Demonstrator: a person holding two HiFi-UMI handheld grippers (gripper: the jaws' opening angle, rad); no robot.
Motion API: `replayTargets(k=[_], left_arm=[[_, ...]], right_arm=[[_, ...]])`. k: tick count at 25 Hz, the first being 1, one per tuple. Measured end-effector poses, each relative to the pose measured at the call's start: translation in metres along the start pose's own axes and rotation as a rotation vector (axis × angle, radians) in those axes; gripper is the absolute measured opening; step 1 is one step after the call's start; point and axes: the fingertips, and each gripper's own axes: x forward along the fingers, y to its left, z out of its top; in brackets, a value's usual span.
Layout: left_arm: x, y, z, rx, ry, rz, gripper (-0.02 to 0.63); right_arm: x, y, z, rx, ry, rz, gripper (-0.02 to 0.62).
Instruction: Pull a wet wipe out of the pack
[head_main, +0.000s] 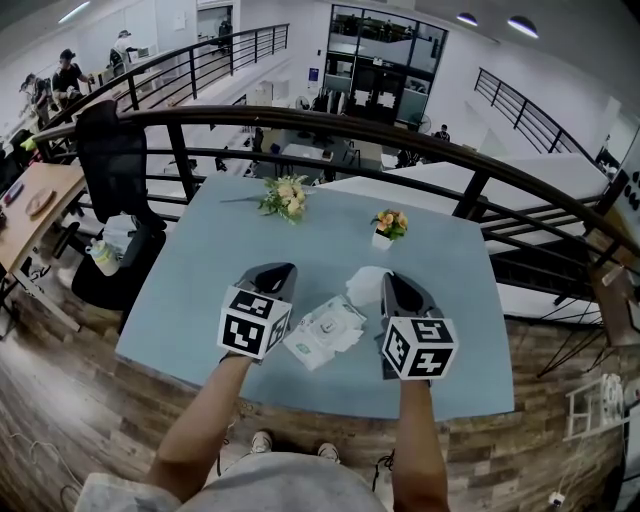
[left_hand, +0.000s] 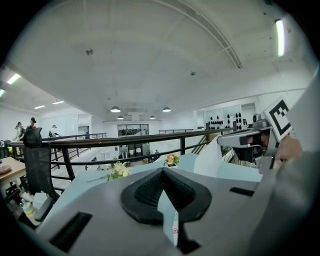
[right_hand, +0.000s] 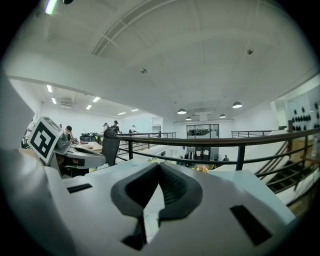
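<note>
The wet wipe pack (head_main: 325, 330) lies flat on the light blue table (head_main: 215, 260) between my two grippers. A white wet wipe (head_main: 366, 283) stands crumpled just beyond the pack, and its top reaches the tip of my right gripper (head_main: 392, 278). In the left gripper view the wipe (left_hand: 212, 157) rises to the right gripper (left_hand: 223, 141), which seems shut on it. In its own view the right gripper (right_hand: 160, 166) has its jaws closed. My left gripper (head_main: 283, 268) hovers left of the pack; its jaws (left_hand: 162, 171) meet at the tip, and I see nothing clamped between them.
A loose bunch of flowers (head_main: 286, 195) lies at the table's far side and a small flower pot (head_main: 388, 225) stands right of it. A dark railing (head_main: 330, 125) runs behind the table. A black office chair (head_main: 115, 160) stands at the left. The table's near edge (head_main: 300, 392) is just below the grippers.
</note>
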Motion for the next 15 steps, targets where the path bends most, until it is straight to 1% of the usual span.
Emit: replayTargets(k=[15], left_arm=[[0.0038, -0.0002, -0.0055, -0.002, 0.012, -0.009, -0.005]], right_arm=[[0.0015, 0.0004, 0.0014, -0.009, 0.002, 0.004, 0.006]])
